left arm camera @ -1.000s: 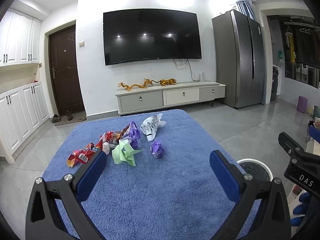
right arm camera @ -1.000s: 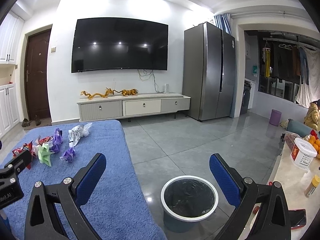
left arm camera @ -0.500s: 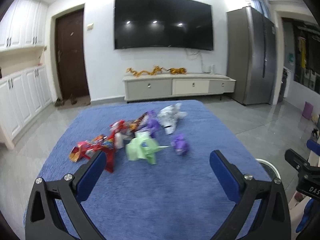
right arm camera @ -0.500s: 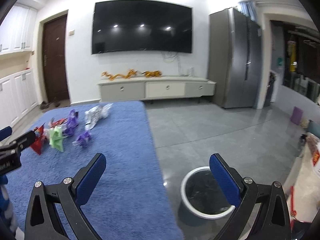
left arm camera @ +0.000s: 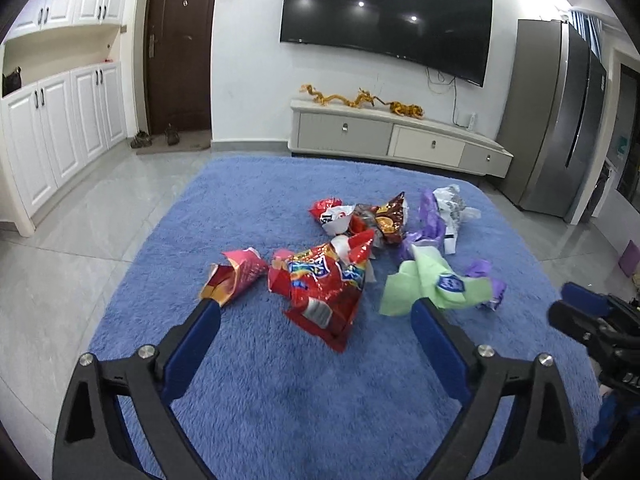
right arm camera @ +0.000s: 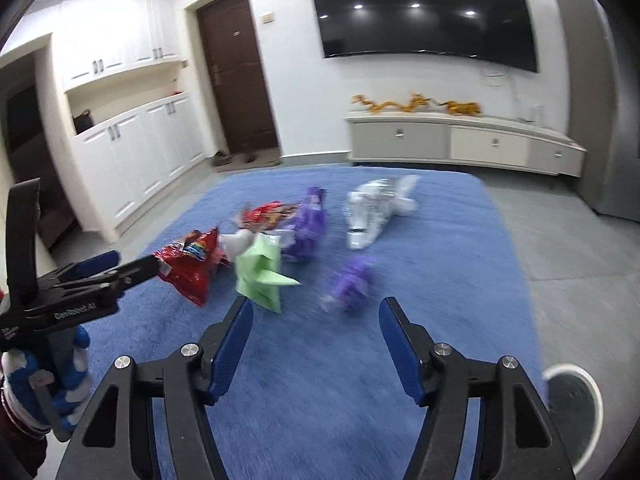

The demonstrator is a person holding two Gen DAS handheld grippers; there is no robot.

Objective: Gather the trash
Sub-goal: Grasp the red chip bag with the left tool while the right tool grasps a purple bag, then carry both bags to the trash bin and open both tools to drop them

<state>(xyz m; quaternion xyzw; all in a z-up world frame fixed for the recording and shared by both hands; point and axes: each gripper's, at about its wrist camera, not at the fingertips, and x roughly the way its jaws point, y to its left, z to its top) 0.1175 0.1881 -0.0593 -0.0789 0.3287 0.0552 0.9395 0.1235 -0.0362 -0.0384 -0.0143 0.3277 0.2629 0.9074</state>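
Left wrist view: the left tool (left arm camera: pixel 316 316) hangs low over a blue rug (left arm camera: pixel 280 400), its two blue fingers (left arm camera: pixel 192 344) spread wide apart and holding nothing. The trash lies in a loose heap on the rug just ahead of the fingertips. Nearest, between the two fingers, is a big red snack bag (left arm camera: pixel 320 288), crumpled and lying flat. To its left a pink wrapper (left arm camera: pixel 234 276) lies open-mouthed, just beside the left fingertip. To its right a green paper (left arm camera: pixel 432 284) sits against the right fingertip, with a small purple wrapper (left arm camera: pixel 486 276) touching its far side. Farther back lie a red-and-white bag (left arm camera: pixel 332 216), a brown bag (left arm camera: pixel 392 216), a larger purple wrapper (left arm camera: pixel 430 226) and a silver wrapper (left arm camera: pixel 452 212), all bunched together. The right tool (left arm camera: pixel 576 312) shows at the right edge, over the rug's right part. Behind the rug stand a low cabinet (left arm camera: pixel 400 140), a wall television (left arm camera: pixel 384 20) and a fridge (left arm camera: pixel 560 120).

Right wrist view: the picture is blurred. The right tool (right arm camera: pixel 316 324) also has its fingers apart and empty, above the rug (right arm camera: pixel 340 400). The small purple wrapper (right arm camera: pixel 352 280) lies just ahead between them, the green paper (right arm camera: pixel 260 272) just beyond the left fingertip. The red snack bag (right arm camera: pixel 192 264) is farther left, with the left tool (right arm camera: pixel 120 268) reaching toward it, fingers parted. The silver wrapper (right arm camera: pixel 376 212) lies well behind. A round bin (right arm camera: pixel 576 404) with a white rim stands on the floor off the rug's right corner.
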